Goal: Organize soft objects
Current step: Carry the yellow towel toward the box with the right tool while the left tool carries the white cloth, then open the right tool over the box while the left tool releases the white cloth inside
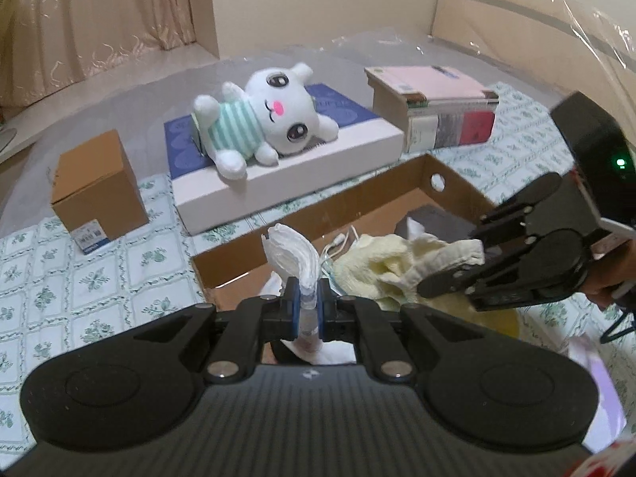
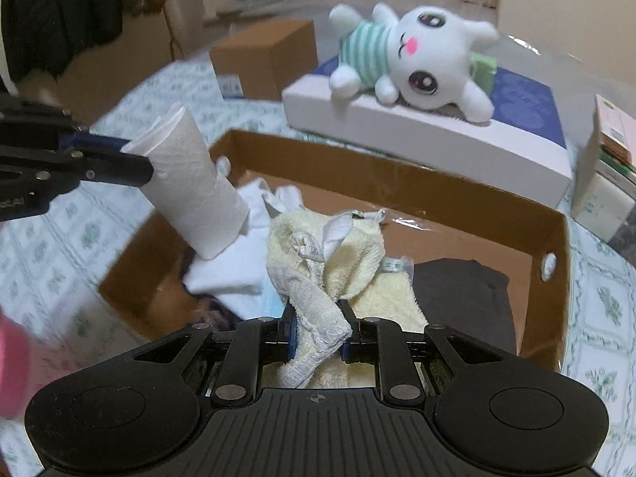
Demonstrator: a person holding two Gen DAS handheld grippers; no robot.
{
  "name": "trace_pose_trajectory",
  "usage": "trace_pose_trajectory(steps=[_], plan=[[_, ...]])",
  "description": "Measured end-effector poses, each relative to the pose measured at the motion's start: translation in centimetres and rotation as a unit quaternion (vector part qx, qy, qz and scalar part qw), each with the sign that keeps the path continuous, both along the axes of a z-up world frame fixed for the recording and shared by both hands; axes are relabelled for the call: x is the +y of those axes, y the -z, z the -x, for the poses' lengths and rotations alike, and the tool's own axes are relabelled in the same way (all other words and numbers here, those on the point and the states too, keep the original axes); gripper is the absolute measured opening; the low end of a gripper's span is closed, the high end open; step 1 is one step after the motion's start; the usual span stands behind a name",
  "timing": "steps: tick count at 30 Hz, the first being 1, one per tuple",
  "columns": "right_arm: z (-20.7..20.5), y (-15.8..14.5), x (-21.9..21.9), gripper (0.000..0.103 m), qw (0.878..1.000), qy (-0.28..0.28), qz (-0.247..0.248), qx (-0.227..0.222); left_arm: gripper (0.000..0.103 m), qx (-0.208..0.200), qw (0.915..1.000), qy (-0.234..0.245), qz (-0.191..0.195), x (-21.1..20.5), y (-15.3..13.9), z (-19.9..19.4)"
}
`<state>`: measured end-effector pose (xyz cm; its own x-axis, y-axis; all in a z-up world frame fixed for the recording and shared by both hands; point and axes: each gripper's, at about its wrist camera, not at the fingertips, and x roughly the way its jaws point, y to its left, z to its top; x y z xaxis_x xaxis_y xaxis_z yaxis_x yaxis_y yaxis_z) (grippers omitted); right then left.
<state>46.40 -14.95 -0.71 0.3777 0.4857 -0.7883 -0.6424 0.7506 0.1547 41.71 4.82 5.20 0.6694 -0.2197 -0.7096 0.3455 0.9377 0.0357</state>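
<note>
soft objects first: your left claw [image 1: 308, 310] is clenched on a flattened roll of white tissue [image 2: 190, 194], and your right claw [image 2: 318, 330] is grasping a pale yellow towel [image 2: 318, 278] by a bunched fold. both hang over the open cardboard box [image 2: 548, 310], which already holds white cloth, a dark folded piece and more of the yellow towel.

to do this step well, i'd judge you should bring each piece low inside the box walls before letting go, so nothing drapes over the rim. set the tissue on the bare left side, and lay the towel flat rather than dropping it in a heap.

both claws point steeply down toward the box, the left coming in from its left edge, the right from the near side.

further back, the white plush rabbit [image 1: 258, 119] lies on a flat white box [image 1: 286, 167] on the flowered cloth, not yet put away; it looks like the next thing to fetch.
</note>
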Motion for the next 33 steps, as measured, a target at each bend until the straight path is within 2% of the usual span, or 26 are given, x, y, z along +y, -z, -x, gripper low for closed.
trace_pose_trajectory(steps=[5, 9, 11, 14, 17, 18, 21, 24, 29, 33], plan=[[-1.7, 1.8, 1.4, 0.019, 0.999, -0.010, 0.039, -0.010, 0.007, 0.000, 0.9999, 0.013, 0.000, -0.5, 0.6, -1.4], [-2.6, 2.3, 2.1, 0.019, 0.997, 0.004, 0.062, -0.041, 0.007, -0.012, 0.9996, 0.023, -0.010, -1.1, 0.2, -2.4], [-2.6, 2.3, 2.4, 0.019, 0.995, 0.008, 0.074, -0.060, 0.007, -0.033, 0.9986, 0.030, -0.027, -1.4, -0.4, -2.3], [-2.7, 2.5, 2.5, 0.019, 0.994, 0.004, 0.083, -0.075, 0.007, -0.061, 0.9940, 0.048, -0.077, -2.0, -0.7, -2.0], [-3.1, 2.6, 2.1, 0.019, 0.996, 0.008, 0.061, -0.059, 0.007, -0.057, 0.9860, 0.086, -0.131, -3.3, 0.6, -1.7], [-3.3, 2.6, 2.0, 0.019, 0.997, 0.010, 0.052, -0.052, 0.007, -0.046, 0.9844, 0.102, -0.136, -3.6, 1.2, -1.6], [-3.7, 2.4, 1.3, 0.020, 0.999, 0.017, 0.016, -0.029, 0.009, -0.027, 0.9841, 0.130, -0.118, -4.4, 2.4, -1.3], [-4.2, 2.2, 0.2, 0.028, 0.999, 0.028, -0.018, -0.009, 0.015, -0.002, 0.9876, 0.137, -0.076, -4.4, 2.8, -1.6], [-3.6, 1.4, -1.0, 0.057, 0.998, 0.036, -0.052, -0.010, 0.028, 0.025, 0.9914, 0.123, -0.037, -3.5, 3.0, -1.9], [-3.0, 0.5, -1.7, 0.062, 0.997, 0.040, -0.067, -0.020, 0.044, 0.037, 0.9937, 0.105, -0.012, -2.1, 2.4, -2.1]])
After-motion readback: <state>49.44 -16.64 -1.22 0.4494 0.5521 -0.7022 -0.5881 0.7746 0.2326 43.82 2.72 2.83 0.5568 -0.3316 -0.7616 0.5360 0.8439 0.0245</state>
